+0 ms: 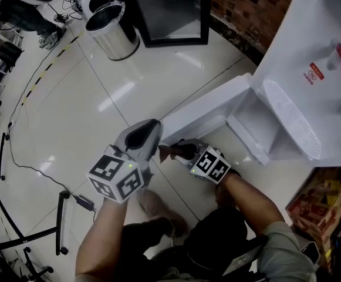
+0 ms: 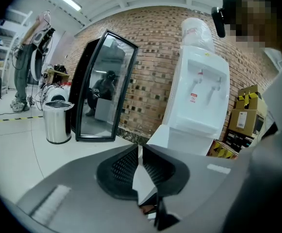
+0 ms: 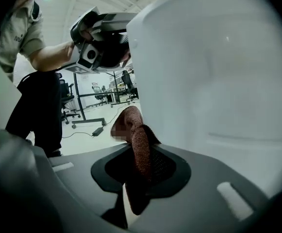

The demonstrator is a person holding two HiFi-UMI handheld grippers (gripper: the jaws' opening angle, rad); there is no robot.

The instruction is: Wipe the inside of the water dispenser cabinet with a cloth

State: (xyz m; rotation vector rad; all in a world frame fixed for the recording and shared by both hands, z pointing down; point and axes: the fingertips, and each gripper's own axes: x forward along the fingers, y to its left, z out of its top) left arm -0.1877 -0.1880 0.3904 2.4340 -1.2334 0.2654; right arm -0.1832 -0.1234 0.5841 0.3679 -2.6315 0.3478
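Door open, cloth ready; wiping seems not yet begun.
We clamp the brown cloth in our right gripper, outside the water dispenser cabinet beside its door; our left gripper, jaws together, sits at the door's edge.

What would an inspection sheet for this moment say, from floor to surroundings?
Surface: glossy white tiled floor.
Job's things: dispenser with its cabinet door open; brown cloth, held.
Clutter: steel bin; boxes beside the dispenser.
Grippers: left tongs shut, empty; right tongs shut on cloth, close to the door.
Cables: black cable and adapter on the floor.
Surroundings: brick wall; mirror leaning on it.
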